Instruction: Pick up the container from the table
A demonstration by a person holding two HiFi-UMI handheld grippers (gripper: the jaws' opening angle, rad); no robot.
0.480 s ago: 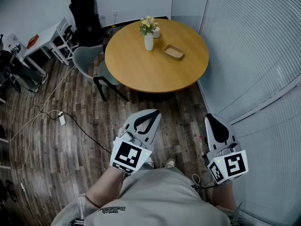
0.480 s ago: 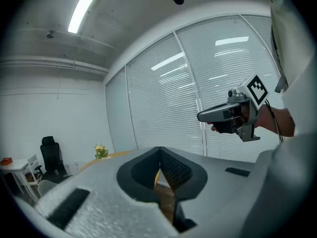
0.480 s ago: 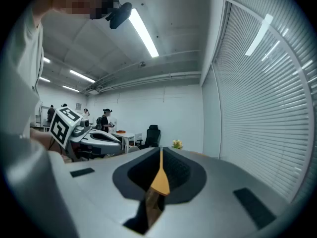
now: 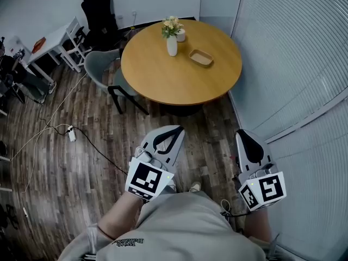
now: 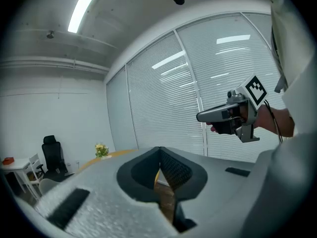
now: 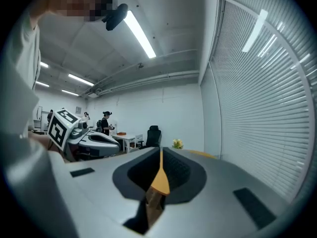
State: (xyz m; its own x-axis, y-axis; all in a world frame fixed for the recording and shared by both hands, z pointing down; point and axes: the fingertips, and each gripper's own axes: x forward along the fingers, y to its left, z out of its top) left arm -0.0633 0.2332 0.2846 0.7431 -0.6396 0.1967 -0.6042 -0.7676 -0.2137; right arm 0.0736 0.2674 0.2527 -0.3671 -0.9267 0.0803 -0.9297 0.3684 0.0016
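Hardly anything has moved in the last half second: both hands have drawn a shade nearer the body and the head view has drifted slightly, no more. The left tongs (image 4: 178,130) are pressed together with nothing between them, as the left gripper view shows plainly. The right tongs (image 4: 242,135) are likewise pressed together and empty. Both hang over the dark wood-plank floor (image 4: 81,162), well apart from the round light-wood bench (image 4: 174,83).

By my reading the task has not yet begun. The shallow tan oblong container (image 4: 200,58) lies untouched on the bench's far half, near the white vase of pale flowers (image 4: 172,43). The approach, the opening of the tongs and the grasp are all still to do.

Around the bench, a grey chair (image 4: 103,69) is tucked in at its left. A black office chair (image 4: 98,12) and a white desk (image 4: 51,43) stand by the far wall. A white power strip on its cable (image 4: 72,137) lies on the floor, and slatted blinds (image 4: 293,53) run along the right.
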